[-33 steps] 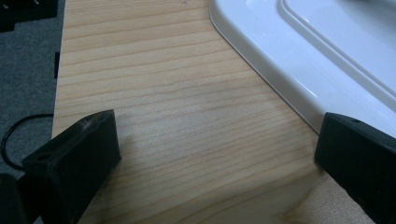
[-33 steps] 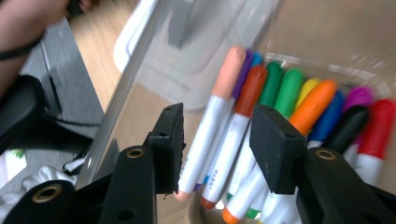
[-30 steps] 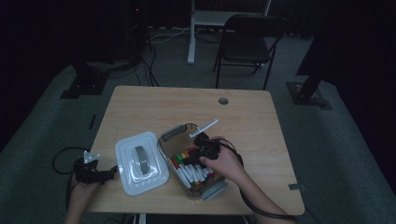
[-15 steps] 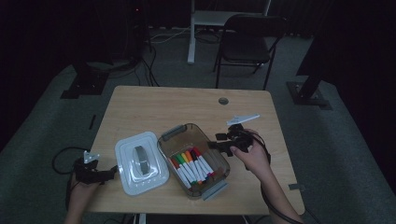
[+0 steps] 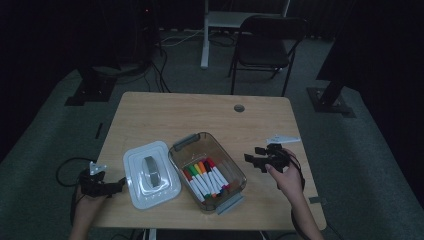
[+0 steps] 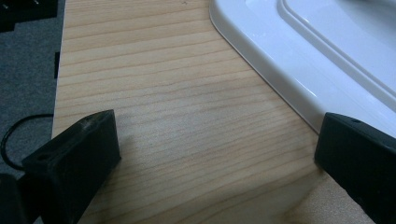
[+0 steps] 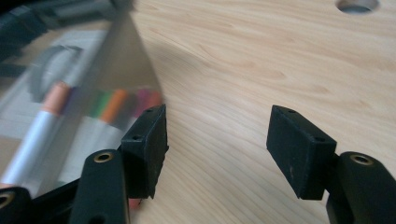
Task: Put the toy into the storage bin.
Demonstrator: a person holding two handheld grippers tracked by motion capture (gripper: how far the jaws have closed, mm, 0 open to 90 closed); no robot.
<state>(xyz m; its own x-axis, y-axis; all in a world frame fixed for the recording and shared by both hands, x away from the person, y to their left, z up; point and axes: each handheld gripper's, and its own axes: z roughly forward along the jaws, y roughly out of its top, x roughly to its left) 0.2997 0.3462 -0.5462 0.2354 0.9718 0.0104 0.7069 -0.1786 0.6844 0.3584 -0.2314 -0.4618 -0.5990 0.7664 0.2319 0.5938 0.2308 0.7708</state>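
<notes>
High view, left to right: left tool (image 5: 118, 183) rests at the table (image 5: 200, 112) edge, jaws wide and empty, with the white lid (image 5: 141, 192) lying flat just ahead of its tips; the left gripper view shows the lid's rim (image 6: 289, 74) beside one jaw, not gripped. Beyond the lid stands the clear box (image 5: 220, 146), open, with the markers (image 5: 205, 177) lying side by side inside. Right tool (image 5: 254, 155), over the box a second ago, now hangs above bare table with the box off its jaw tips; its jaws have just been opening and nothing lies between them. Judged: the markers are stowed, and fitting the lid comes next
</notes>
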